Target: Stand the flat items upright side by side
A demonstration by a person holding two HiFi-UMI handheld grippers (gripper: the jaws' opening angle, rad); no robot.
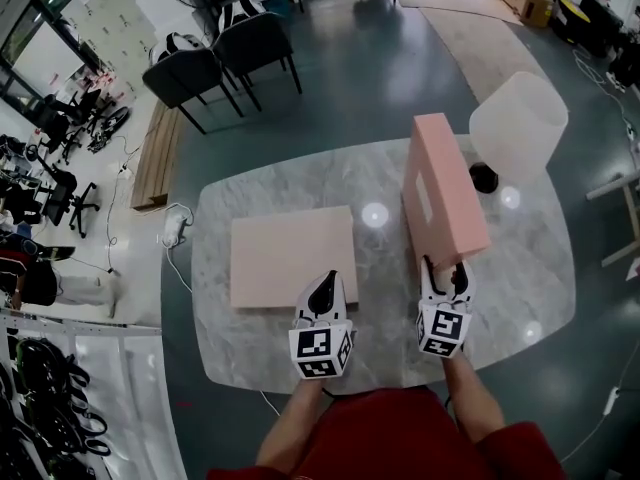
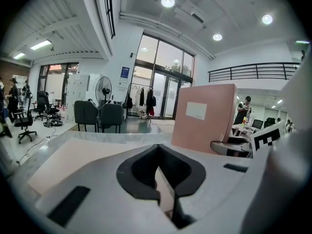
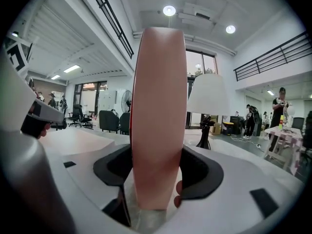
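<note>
The tall pink flat box (image 1: 445, 193) stands upright on its narrow edge at the right of the white marble oval table (image 1: 540, 258), a white label on its broad left face. The right gripper (image 1: 444, 273) is clamped on its near lower end, a dark pad pressed to each broad side in the right gripper view (image 3: 158, 121). To its left, apart from it, the second pink flat box (image 1: 290, 258) lies face down on the tabletop. The left gripper (image 1: 322, 290) sits at that box's near edge, its jaws together with nothing between them. Behind the upright box stands a white-shaded lamp (image 1: 518, 118). Two dark chairs (image 1: 215, 63) stand on the grey floor beyond.
</note>
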